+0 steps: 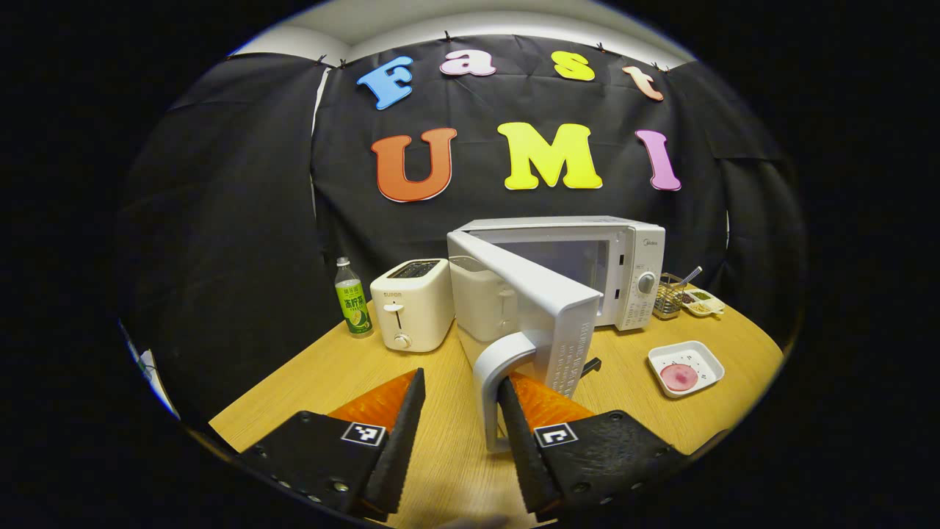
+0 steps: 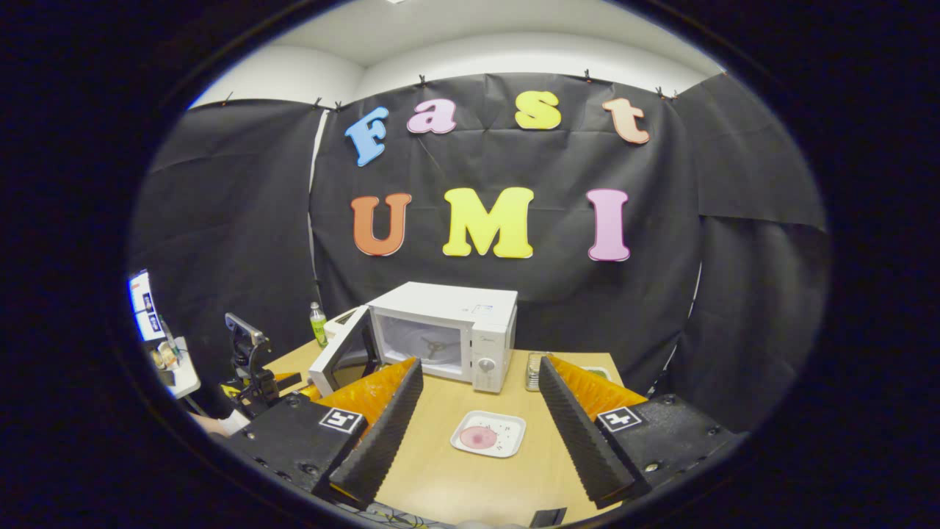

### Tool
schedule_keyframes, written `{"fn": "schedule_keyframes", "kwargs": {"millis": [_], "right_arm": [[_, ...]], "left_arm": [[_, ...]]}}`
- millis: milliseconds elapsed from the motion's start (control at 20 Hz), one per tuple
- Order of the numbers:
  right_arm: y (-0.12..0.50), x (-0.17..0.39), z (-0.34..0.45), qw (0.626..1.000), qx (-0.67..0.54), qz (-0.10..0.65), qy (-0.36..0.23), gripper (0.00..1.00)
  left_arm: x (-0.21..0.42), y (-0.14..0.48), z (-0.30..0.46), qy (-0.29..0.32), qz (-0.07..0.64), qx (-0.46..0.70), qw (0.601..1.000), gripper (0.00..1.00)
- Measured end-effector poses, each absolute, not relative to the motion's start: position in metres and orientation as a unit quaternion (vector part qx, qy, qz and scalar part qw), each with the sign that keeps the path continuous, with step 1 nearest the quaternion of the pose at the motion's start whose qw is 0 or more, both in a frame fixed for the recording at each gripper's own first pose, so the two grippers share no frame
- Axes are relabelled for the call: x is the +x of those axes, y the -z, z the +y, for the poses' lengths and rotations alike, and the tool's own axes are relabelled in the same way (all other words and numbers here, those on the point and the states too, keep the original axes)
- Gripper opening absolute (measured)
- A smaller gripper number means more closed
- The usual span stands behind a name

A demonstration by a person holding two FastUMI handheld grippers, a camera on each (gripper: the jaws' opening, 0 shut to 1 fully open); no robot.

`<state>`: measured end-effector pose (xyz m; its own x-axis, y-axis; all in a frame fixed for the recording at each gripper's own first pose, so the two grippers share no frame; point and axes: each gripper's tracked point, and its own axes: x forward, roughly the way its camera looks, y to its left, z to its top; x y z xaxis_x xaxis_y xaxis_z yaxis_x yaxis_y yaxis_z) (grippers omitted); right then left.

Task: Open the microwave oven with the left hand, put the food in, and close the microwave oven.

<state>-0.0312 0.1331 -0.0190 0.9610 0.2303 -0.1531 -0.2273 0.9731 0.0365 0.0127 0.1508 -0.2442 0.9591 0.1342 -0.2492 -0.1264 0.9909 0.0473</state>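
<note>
The white microwave (image 1: 624, 272) stands at the back of the wooden table (image 1: 308, 382), its door (image 1: 536, 294) swung wide toward me. My left gripper (image 1: 459, 411) is open. One of its fingers (image 1: 514, 419) sits hooked inside the door's curved handle (image 1: 496, 364), while the other stays clear to the left. Pink food lies on a white square plate (image 1: 685, 369) right of the door. In the right gripper view, my right gripper (image 2: 479, 382) hangs open above the table, with the plate (image 2: 487, 435) between and below its fingers and the open microwave (image 2: 448, 334) beyond.
A white toaster (image 1: 411, 305) and a green bottle (image 1: 352, 297) stand left of the microwave, with another white appliance (image 1: 481, 297) behind the door. A wire basket (image 1: 668, 294) and a small dish (image 1: 701, 301) sit at its right. A side stand with a screen (image 2: 143, 294) is far left.
</note>
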Motion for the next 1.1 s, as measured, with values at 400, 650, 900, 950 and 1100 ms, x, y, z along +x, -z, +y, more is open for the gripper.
{"fn": "schedule_keyframes", "kwargs": {"millis": [400,650,900,950,1100], "right_arm": [[0.041,-0.034,0.141,0.989,-0.009,0.090,-0.119,1.00],[0.061,-0.023,0.145,0.986,-0.009,0.107,-0.127,1.00],[0.118,0.005,0.135,0.978,0.010,0.164,-0.129,0.97],[0.134,0.013,0.131,0.975,0.014,0.181,-0.128,0.87],[0.200,0.039,0.118,0.961,0.029,0.249,-0.120,0.77]], "left_arm": [[-0.011,0.246,0.210,-0.123,0.125,0.028,0.984,0.96],[-0.027,0.239,0.260,-0.166,0.126,0.052,0.977,0.87],[-0.045,0.240,0.259,-0.179,0.137,0.042,0.973,0.95],[-0.049,0.241,0.257,-0.179,0.141,0.042,0.973,0.96],[-0.063,0.236,0.241,-0.180,0.149,0.029,0.972,0.96]]}}
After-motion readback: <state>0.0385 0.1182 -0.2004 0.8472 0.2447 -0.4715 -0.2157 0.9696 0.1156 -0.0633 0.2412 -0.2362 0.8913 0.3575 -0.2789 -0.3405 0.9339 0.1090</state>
